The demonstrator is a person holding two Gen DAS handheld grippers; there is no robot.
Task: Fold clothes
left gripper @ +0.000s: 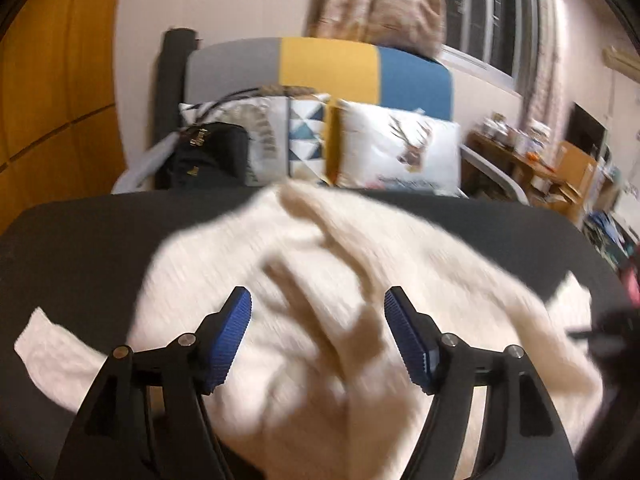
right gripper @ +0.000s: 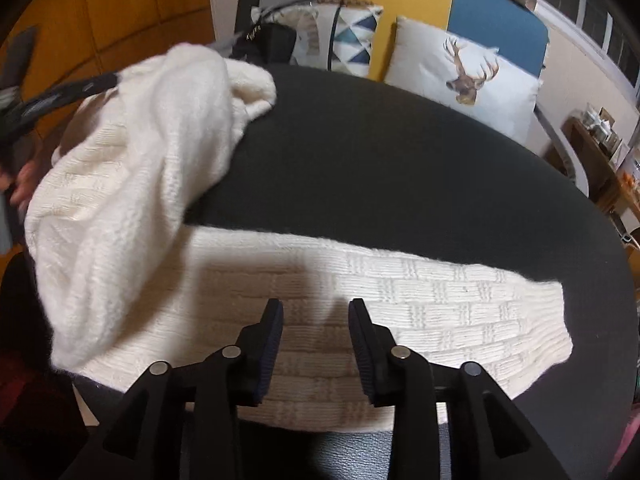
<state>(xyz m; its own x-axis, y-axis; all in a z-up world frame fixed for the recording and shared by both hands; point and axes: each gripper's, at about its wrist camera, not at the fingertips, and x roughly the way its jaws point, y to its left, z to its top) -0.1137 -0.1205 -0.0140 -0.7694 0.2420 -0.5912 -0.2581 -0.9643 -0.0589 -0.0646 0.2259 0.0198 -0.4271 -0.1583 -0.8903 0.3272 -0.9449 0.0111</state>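
Note:
A cream knitted sweater [left gripper: 328,288] lies bunched on a black table [left gripper: 92,240]. The left wrist view is motion-blurred. My left gripper [left gripper: 318,304] hangs open over the rumpled middle of the sweater, nothing between its blue pads [left gripper: 234,336]. One sleeve [left gripper: 56,356] stretches flat to the left. In the right wrist view the sweater's body [right gripper: 132,184] is heaped at the left and a sleeve [right gripper: 420,312] lies flat across the table [right gripper: 400,152]. My right gripper [right gripper: 316,308] is open just above that sleeve. The other gripper's dark body [right gripper: 44,100] shows at the far left.
Behind the table stands a grey, yellow and blue sofa [left gripper: 328,64] with a deer cushion [left gripper: 404,148], a triangle-pattern cushion [left gripper: 306,136] and a black bag [left gripper: 208,152]. A wooden wardrobe [left gripper: 56,80] is at left, a cluttered desk [left gripper: 532,160] and window [left gripper: 488,12] at right.

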